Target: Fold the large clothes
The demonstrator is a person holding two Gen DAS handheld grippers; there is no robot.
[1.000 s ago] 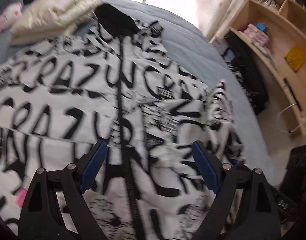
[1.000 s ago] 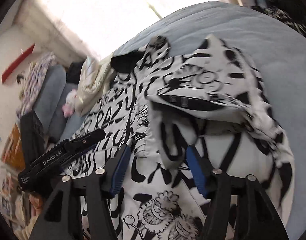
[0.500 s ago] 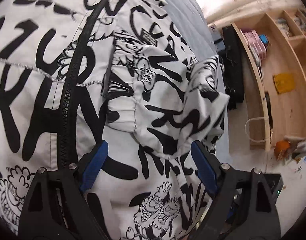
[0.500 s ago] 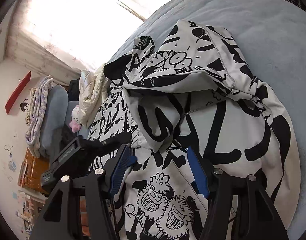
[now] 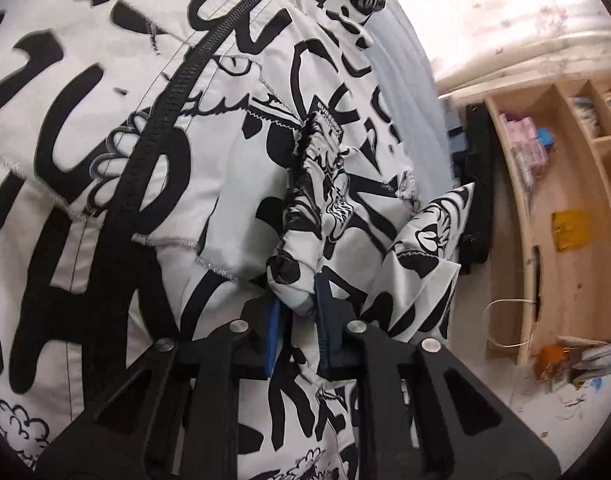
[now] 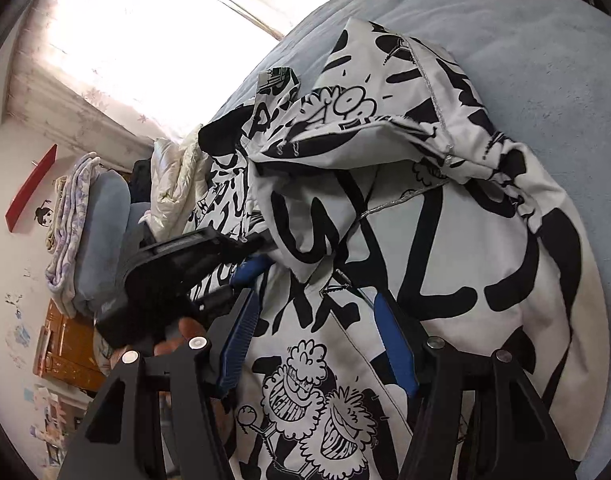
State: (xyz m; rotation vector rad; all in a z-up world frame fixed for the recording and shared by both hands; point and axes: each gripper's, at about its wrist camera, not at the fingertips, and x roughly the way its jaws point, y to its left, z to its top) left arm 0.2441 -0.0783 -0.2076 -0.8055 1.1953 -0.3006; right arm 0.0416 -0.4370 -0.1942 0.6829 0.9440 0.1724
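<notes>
My left claw (image 5: 296, 312) just closing, pads pinching bunched fold of graffiti-print jacket (image 5: 105, 208) on blue bed (image 6: 525, 32). My right claw (image 6: 317, 340) half-wide, jacket fabric between pads, ungripped.

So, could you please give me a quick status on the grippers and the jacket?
Left hand-held gripper just closed, pinching a jacket fold. Right hand-held gripper open over the jacket on the bed. Nothing in the way.

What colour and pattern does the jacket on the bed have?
The jacket is white with bold black graffiti lettering and cartoon figures; the left wrist view shows it best.
</notes>
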